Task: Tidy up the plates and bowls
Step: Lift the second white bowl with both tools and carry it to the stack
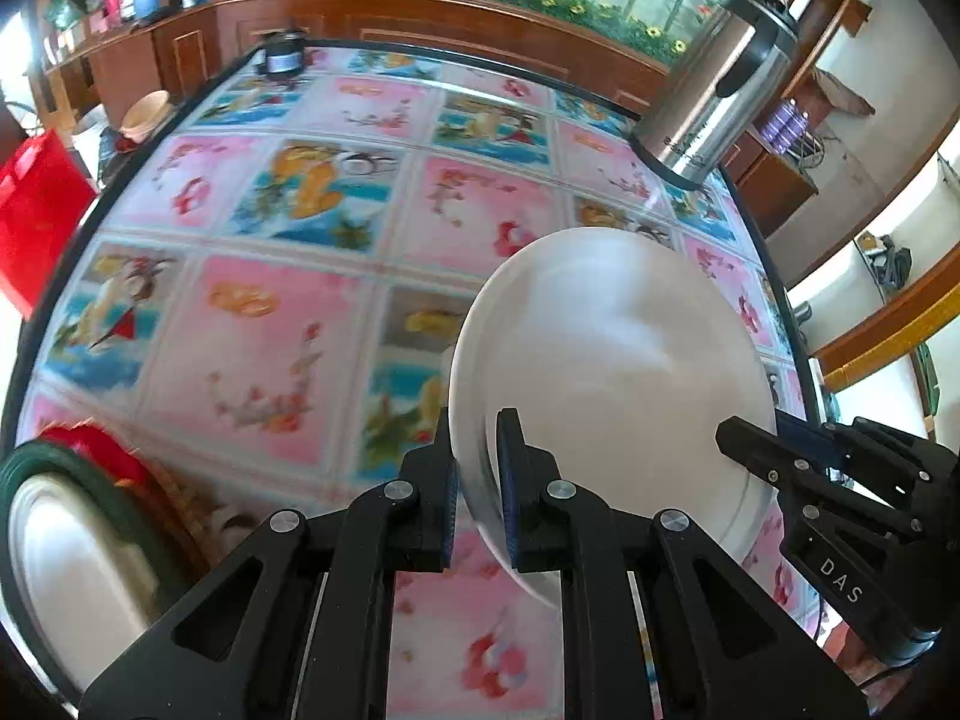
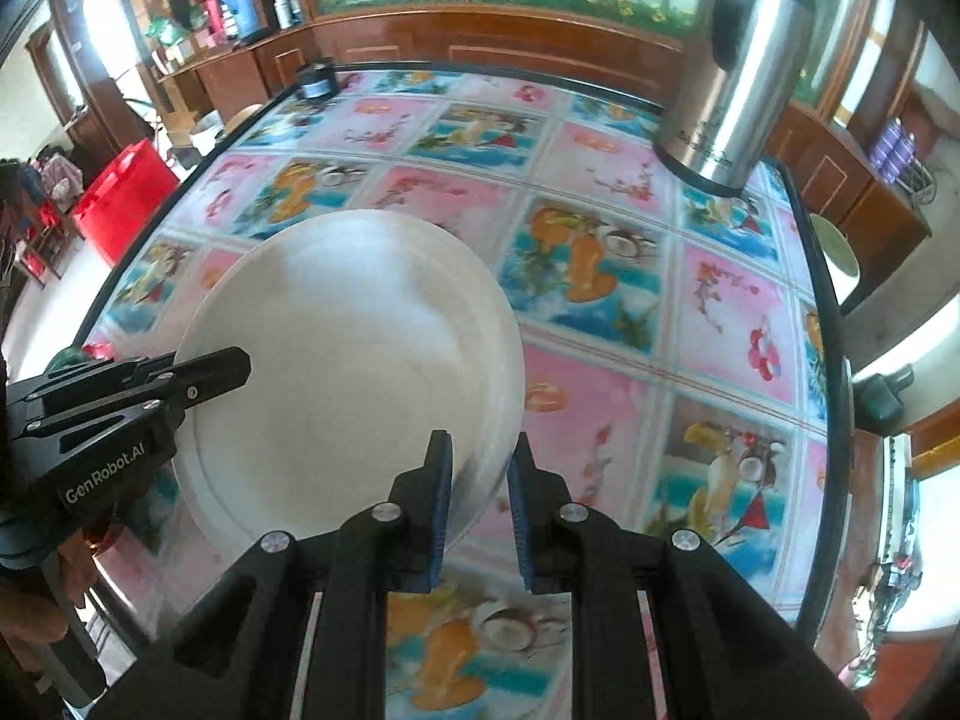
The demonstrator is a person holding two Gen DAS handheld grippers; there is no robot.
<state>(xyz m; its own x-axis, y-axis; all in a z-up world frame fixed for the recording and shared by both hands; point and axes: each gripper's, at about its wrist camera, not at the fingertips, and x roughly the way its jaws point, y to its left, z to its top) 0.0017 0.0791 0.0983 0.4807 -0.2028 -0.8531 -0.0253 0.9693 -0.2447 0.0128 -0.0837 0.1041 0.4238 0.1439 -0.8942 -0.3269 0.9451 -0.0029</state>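
Observation:
A large white plate (image 1: pixel 612 372) is held between both grippers above the patterned table. My left gripper (image 1: pixel 480 492) is shut on the plate's left rim. The same plate (image 2: pixel 354 360) shows in the right wrist view, where my right gripper (image 2: pixel 480 510) straddles its right rim, jaws narrowly apart with the rim between them. The right gripper (image 1: pixel 756 450) shows at the plate's right edge in the left wrist view, and the left gripper (image 2: pixel 222 369) at its left edge in the right wrist view. A green-rimmed plate (image 1: pixel 72 546) with a red pattern lies at the lower left.
A steel thermos jug (image 1: pixel 714 96) stands at the table's far right corner. A small dark jar (image 1: pixel 279 57) sits at the far left corner. The table (image 1: pixel 270 330) has a pink and blue flowered cover. A red crate (image 1: pixel 36 210) stands on the floor to the left.

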